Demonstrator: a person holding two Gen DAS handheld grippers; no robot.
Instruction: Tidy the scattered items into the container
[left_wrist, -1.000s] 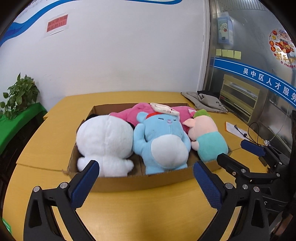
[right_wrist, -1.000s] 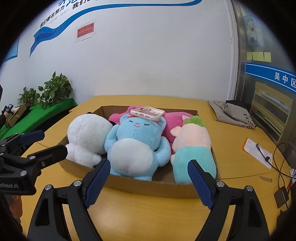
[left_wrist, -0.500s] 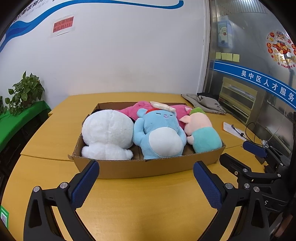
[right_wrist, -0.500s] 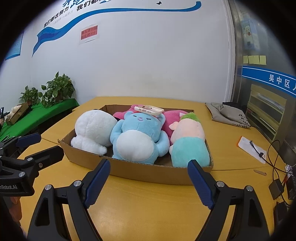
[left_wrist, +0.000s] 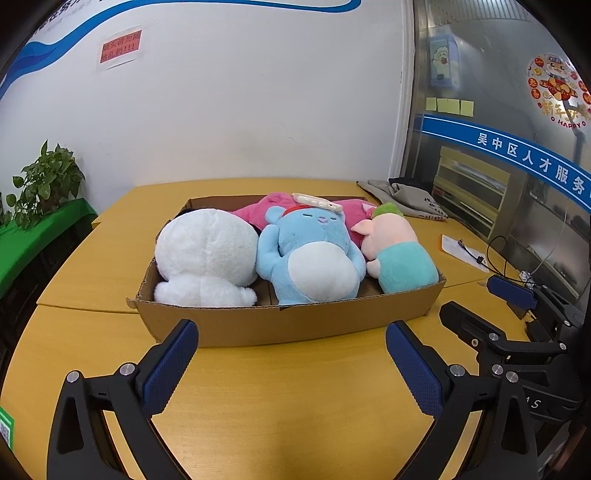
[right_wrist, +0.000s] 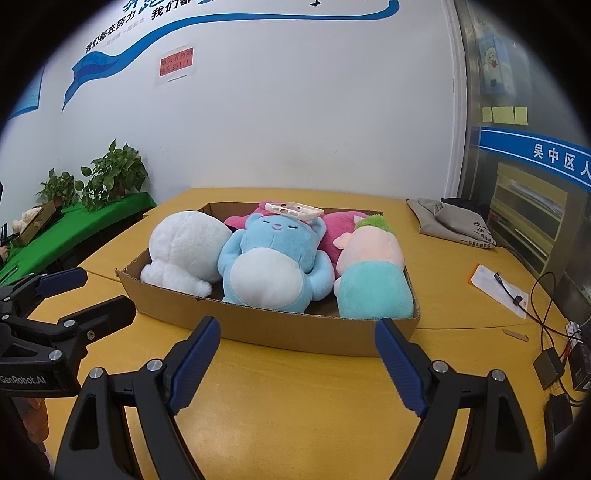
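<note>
Both my hand-held grippers, left (left_wrist: 291, 360) and right (right_wrist: 297, 356), have drawn back, spread and empty. Toys (left_wrist: 308, 254) fill the box (left_wrist: 288, 323) at frame centre; tidying looks complete.

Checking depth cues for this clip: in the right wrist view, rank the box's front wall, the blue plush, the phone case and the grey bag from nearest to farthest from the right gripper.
From the right gripper:
1. cardboard box, front wall just ahead of the fingers.
2. blue plush, centre of the box.
3. phone case, atop the plush's head.
4. grey bag, far right on the table.
</note>
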